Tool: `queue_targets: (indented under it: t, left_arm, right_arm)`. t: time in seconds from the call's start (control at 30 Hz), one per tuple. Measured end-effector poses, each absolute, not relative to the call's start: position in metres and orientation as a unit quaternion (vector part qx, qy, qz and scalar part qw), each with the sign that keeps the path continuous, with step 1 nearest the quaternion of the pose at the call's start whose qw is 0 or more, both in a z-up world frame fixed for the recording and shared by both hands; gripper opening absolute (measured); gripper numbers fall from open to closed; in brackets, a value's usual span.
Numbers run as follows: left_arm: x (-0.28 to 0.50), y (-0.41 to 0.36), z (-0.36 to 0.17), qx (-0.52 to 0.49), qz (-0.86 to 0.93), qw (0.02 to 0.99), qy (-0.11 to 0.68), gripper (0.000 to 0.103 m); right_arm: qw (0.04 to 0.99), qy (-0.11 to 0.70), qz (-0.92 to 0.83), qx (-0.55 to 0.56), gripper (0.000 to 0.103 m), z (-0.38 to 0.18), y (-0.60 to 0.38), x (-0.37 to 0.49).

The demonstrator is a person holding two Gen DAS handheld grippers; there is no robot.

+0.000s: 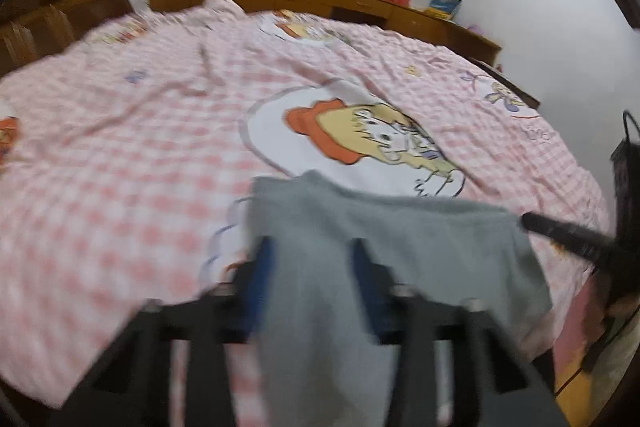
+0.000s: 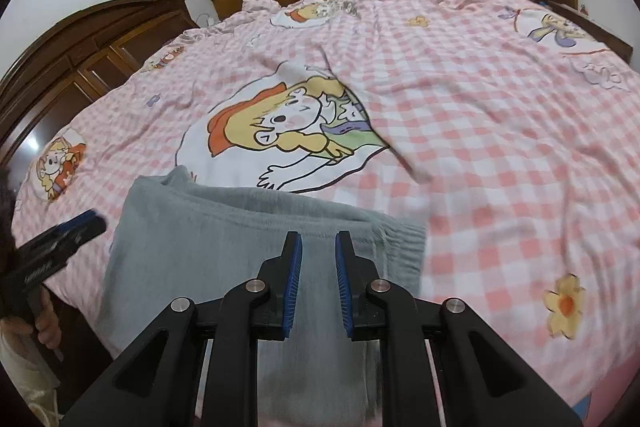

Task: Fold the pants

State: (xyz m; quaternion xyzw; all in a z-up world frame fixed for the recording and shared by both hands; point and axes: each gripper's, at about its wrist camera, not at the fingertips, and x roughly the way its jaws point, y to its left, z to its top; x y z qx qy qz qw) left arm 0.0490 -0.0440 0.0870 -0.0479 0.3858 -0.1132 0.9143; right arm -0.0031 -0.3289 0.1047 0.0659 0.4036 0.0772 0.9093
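Soft grey knit pants (image 2: 248,247) on pink checked bedcover (image 2: 480,147). Right gripper (image 2: 318,247) agape, empty. Left gripper (image 1: 312,255) blurred, seemingly parted; right view alone shows a hand (image 2: 46,323).

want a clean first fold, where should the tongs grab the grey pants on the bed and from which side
Grip the far ribbed waistband edge of the grey pants, one corner each, coming from the near bed edge. That edge lies flat across the checked bedspread while the legs hang off toward you. Both left tongs and right tongs are open.
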Motion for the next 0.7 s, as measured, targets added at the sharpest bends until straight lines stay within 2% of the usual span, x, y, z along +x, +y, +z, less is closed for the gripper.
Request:
queue_targets:
  t: [0.13,0.27,0.6,0.7]
  left_arm:
    - [0.091,-0.055,0.059,-0.047,-0.115,0.9,0.417,0.024]
    - [0.108,-0.047,0.032,-0.048,-0.088,0.898,0.429,0.015]
    - [0.102,-0.046,0.032,-0.041,-0.106,0.901,0.419,0.015]
    - [0.095,-0.042,0.044,-0.05,-0.113,0.895,0.43,0.022]
  right_arm:
    - [0.899,0.43,0.058,0.053,0.018,0.079,-0.329,0.017]
    - [0.897,0.435,0.062,0.056,0.012,0.054,-0.335,0.025]
    - [0.894,0.432,0.076,0.086,0.01,0.056,-0.343,0.03]
    - [0.895,0.433,0.066,0.086,0.012,0.074,-0.343,0.018]
